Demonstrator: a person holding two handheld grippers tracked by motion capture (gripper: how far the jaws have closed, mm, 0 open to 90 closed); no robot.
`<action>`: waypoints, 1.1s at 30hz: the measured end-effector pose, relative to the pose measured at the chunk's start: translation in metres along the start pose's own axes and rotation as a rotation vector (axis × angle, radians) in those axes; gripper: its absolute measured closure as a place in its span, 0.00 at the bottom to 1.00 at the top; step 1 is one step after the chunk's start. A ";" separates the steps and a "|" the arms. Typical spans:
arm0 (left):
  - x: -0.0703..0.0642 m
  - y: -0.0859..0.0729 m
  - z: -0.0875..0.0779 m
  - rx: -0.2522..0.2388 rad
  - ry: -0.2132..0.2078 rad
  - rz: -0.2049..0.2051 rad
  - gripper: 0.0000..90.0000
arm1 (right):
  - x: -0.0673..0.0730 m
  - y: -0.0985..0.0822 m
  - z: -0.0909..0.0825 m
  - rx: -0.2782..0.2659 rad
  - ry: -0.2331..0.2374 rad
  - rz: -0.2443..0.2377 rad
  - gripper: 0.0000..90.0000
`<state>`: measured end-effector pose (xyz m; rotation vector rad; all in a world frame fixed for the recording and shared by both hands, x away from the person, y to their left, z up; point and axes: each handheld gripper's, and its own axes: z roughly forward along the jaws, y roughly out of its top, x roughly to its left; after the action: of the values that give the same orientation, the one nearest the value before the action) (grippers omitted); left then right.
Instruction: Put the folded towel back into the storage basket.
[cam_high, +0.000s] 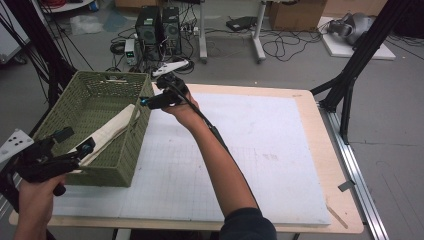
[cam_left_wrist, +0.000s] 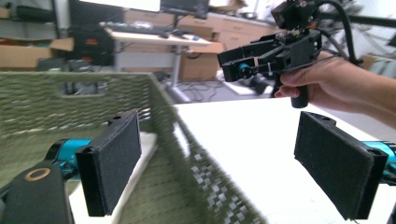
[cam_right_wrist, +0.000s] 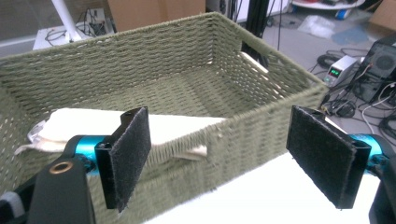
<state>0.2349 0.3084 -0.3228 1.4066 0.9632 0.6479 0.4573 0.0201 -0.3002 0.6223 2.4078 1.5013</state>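
Note:
A green woven basket (cam_high: 107, 170) stands at the table's left side, with a folded cream cloth (cam_high: 112, 131) lying along its floor. My left gripper (cam_high: 76, 140) hovers at the basket's near right corner. In the left gripper view its jaws (cam_left_wrist: 224, 163) stand wide apart, one pad over the cloth (cam_left_wrist: 144, 144) and one over the table, with the basket wall (cam_left_wrist: 187, 154) between them untouched. My right gripper (cam_high: 146, 102) is held at the basket's far right corner. It is open (cam_right_wrist: 224, 154) and faces the basket wall (cam_right_wrist: 154, 51) and the cloth (cam_right_wrist: 84, 123), gripping nothing.
A white gridded mat (cam_high: 250, 150) covers most of the wooden table (cam_high: 345, 220). Black frame legs (cam_high: 350, 85) stand at the right, and more at the left. Computer towers (cam_high: 157, 27), cables and boxes lie on the floor beyond the far edge.

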 end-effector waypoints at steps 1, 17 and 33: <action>-0.002 -0.001 0.003 -0.001 -0.008 0.001 0.17 | -0.001 -0.002 -0.006 -0.008 -0.009 0.001 0.22; -0.033 -0.012 0.040 0.052 -0.099 0.034 0.17 | -0.013 -0.047 -0.083 -0.036 -0.051 0.004 0.20; -0.084 -0.036 0.083 0.129 -0.262 0.084 0.17 | -0.015 -0.138 -0.197 -0.030 -0.195 0.027 0.18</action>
<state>0.2579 0.1904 -0.3517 1.6079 0.7521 0.4549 0.3575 -0.1955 -0.3361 0.7595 2.2354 1.4135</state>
